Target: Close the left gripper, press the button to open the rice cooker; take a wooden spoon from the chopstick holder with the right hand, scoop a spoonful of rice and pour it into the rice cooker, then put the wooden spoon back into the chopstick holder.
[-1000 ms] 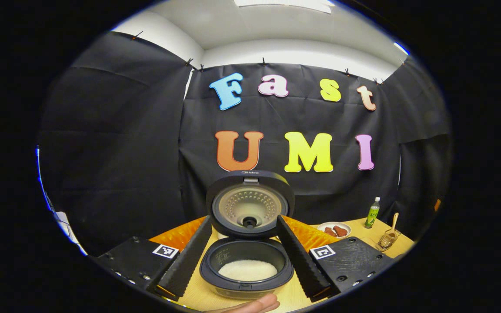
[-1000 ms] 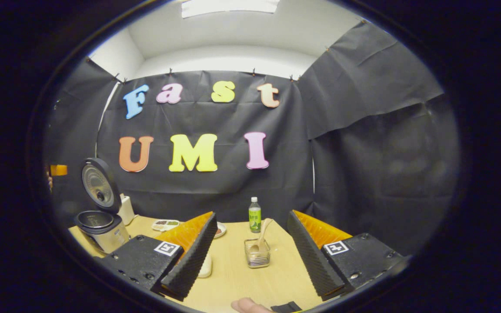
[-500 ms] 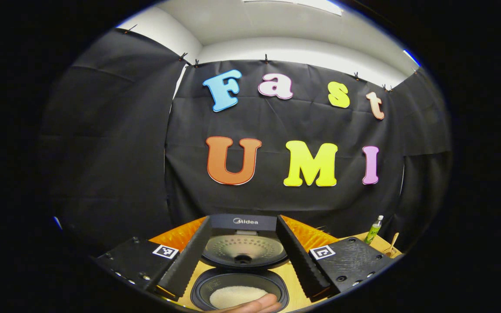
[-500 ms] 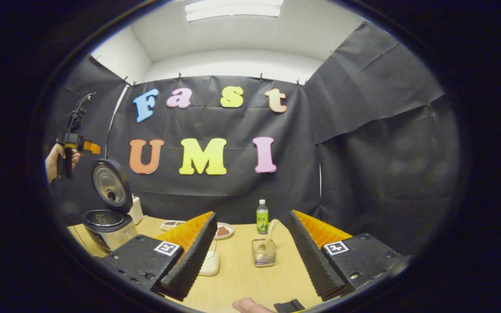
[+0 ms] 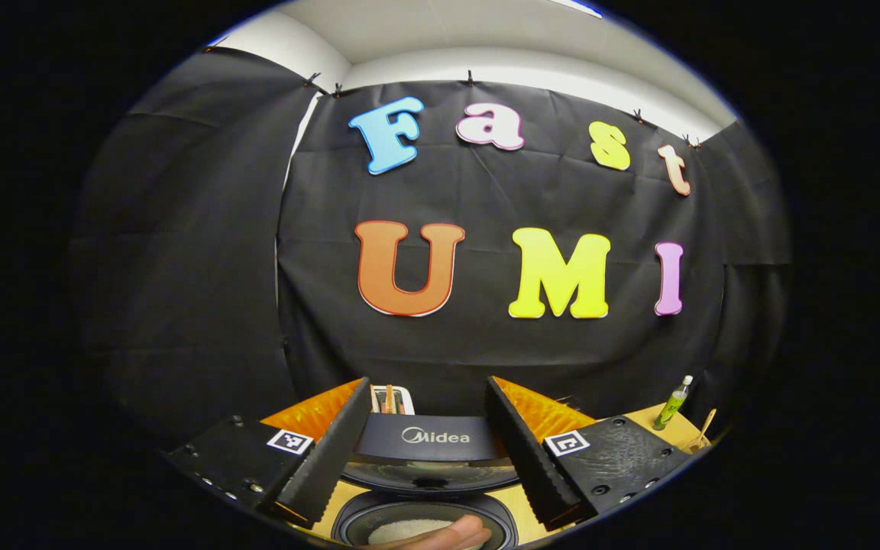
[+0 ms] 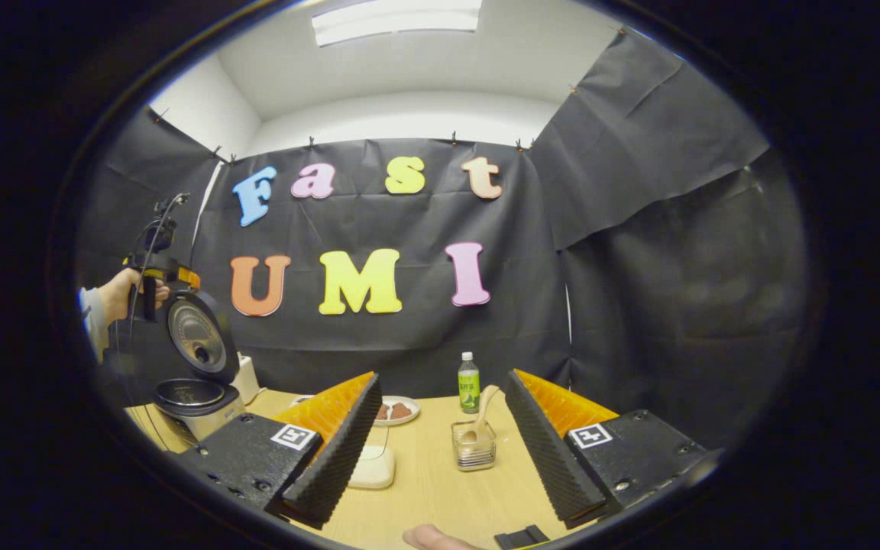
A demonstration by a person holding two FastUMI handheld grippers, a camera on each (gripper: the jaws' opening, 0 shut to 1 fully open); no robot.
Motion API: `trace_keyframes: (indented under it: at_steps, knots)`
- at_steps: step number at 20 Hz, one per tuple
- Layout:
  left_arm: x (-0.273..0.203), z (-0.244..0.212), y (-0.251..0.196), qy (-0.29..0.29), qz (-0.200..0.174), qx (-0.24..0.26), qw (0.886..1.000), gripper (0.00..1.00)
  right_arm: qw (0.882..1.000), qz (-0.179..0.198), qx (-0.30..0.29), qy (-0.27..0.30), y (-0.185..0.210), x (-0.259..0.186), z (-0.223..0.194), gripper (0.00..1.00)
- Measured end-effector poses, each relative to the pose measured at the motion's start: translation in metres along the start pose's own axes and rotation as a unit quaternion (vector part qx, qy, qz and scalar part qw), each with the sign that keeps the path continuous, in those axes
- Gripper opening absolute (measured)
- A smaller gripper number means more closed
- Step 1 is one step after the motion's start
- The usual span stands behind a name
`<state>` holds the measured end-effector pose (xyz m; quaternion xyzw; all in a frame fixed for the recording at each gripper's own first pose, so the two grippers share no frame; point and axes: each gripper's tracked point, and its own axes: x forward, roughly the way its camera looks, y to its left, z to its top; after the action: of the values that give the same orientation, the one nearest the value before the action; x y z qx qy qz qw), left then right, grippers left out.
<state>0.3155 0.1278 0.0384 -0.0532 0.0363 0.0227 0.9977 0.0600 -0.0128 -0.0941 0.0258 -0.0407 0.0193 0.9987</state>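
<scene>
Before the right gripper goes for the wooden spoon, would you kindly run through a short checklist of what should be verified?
1. Rice cooker lid up: ok, it stands open with the pot exposed.
2. Wooden spoon in the chopstick holder: ok, handle sticks up and leans right.
3. Right gripper open: ok, its fingers are spread with the holder between them farther off.
4. Path to the holder: ok, bare table ahead; the green bottle stands behind it.
5. Left gripper out of the way: ok, held up above the cooker lid.
6. Rice supply to scoop from: cannot tell; a white dish is partly hidden behind a finger.
</scene>
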Motion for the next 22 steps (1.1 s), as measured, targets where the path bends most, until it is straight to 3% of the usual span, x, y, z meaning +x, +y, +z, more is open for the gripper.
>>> trace_keyframes:
  at_steps: [3,12,22]
  knots:
    - [0.0,-0.003,0.003,0.003,0.01,0.013,1.0,1.0,1.0,0.014,0.004,0.011,0.009,0.0,-0.006,1.0]
    - [-0.046,-0.019,0.001,0.001,0.024,0.016,1.0,0.98,1.0,0.024,-0.005,0.009,0.021,-0.018,0.005,1.0]
    - [-0.114,-0.082,-0.007,0.013,0.027,0.022,0.999,0.97,0.999,0.047,0.003,0.007,0.049,-0.05,0.02,1.0]
